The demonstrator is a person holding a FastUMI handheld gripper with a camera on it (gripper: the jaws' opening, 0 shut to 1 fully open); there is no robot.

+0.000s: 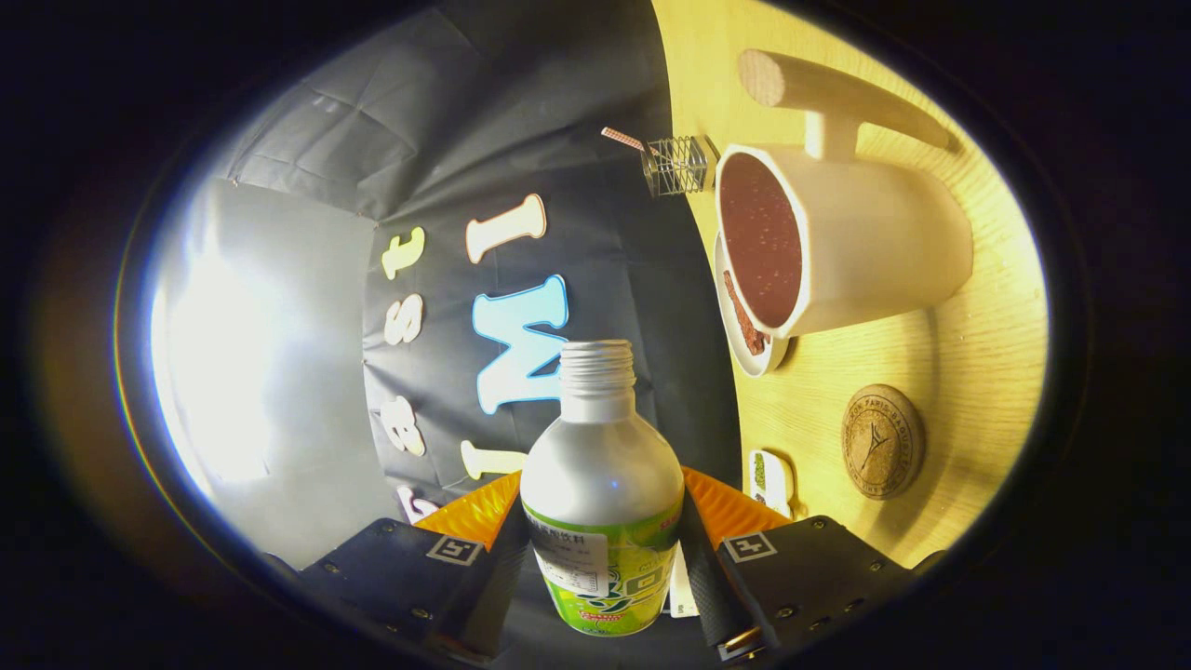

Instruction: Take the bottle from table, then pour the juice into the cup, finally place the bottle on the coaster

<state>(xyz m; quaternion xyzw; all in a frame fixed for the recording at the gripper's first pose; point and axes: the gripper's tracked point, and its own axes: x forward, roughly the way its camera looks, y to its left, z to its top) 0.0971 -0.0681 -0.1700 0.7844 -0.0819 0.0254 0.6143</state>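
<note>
1. Gripper: closed on the bottle; both fingers press its labelled lower body, one on each flank. The view is rolled, so the table runs up the 3 o'clock side.
2. Bottle: between the fingers, silvery shoulder and neck, green label below. Threaded mouth uncapped, pointing toward 12 o'clock. Held off the table.
3. Small white item: just past the finger at 3 o'clock of the bottle, lying on the table; too small to identify.
4. Coaster: round, cork-brown with a stamped mark, on the table at 3 o'clock of the bottle neck, apart from the cup.
5. Cup: white, at 1 o'clock of the bottle, beyond the coaster. Its mouth faces the camera; dark red liquid shows inside.
6. Saucer: white, at the cup's rim toward the bottle, with a reddish-brown strip on it.
7. Wire holder: small cage at the table's edge, at 12 o'clock, touching the cup's rim in the view.
8. Wooden bar: round, pale, beyond the cup.
9. Table: light wood grain.
</note>
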